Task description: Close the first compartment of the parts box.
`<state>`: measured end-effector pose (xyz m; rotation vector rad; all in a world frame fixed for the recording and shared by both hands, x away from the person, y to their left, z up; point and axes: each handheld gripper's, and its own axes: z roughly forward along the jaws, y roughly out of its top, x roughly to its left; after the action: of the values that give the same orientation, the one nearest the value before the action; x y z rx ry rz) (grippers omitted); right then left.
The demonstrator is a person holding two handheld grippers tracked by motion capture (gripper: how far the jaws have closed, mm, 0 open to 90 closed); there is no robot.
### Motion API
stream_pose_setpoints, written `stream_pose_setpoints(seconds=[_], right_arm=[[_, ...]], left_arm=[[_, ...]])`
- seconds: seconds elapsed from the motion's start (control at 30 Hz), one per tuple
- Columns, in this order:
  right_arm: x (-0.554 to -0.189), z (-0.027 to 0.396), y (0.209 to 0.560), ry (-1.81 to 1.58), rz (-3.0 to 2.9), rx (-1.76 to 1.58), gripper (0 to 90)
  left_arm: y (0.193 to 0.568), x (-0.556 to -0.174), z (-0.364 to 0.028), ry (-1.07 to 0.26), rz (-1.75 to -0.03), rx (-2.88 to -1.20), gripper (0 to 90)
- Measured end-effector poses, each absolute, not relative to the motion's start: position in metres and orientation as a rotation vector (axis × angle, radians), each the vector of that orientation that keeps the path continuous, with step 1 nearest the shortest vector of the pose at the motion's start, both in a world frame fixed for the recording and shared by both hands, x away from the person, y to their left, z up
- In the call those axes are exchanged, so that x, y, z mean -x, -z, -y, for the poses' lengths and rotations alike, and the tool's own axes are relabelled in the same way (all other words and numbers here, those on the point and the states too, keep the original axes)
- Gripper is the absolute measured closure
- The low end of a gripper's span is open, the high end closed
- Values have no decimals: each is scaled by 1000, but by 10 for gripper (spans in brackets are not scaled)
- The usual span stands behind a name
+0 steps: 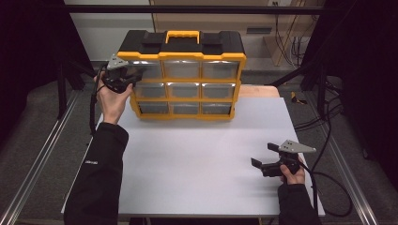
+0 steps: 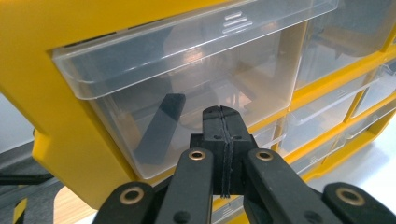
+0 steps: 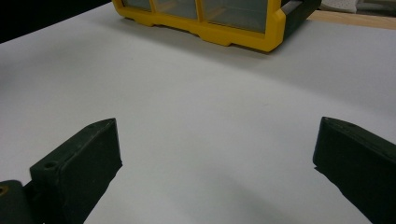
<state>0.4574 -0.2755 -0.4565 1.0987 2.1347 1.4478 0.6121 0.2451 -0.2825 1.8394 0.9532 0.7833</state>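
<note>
A yellow and black organizer with clear drawers stands at the back of the white table. My left gripper is held against the front of its top-left drawer. In the left gripper view the jaws of the left gripper are pressed together with nothing between them, tips close to the clear drawer. A dark oblong shape shows through the drawer front. My right gripper hovers low over the table's front right, open and empty. In the right gripper view the right gripper faces the organizer's base.
Behind the organizer lies a strip of wooden board. Metal rails run along both sides of the table, and black cables trail over the floor at the right. Open white tabletop stretches between the right gripper and the organizer.
</note>
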Motion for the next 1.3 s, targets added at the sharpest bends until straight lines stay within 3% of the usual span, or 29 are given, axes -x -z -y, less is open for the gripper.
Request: stream_pose_setpoints(seconds=[0.37, 0.63, 1.13, 1.3], right_arm=[[-458, 275, 457, -1447, -2133, -1103, 11], [-458, 275, 457, -1447, -2135, -1103, 11], [-458, 274, 457, -1451, -2133, -1102, 11], [-458, 274, 457, -1453, -2133, -1102, 11]], left_arm=[[281, -591, -250, -723, -934, -1810, 848], [280, -572, -252, -676, -915, -1778, 662], [293, -549, -240, -553, -806, -1777, 221], [299, -541, -238, -547, -768, -1789, 133]])
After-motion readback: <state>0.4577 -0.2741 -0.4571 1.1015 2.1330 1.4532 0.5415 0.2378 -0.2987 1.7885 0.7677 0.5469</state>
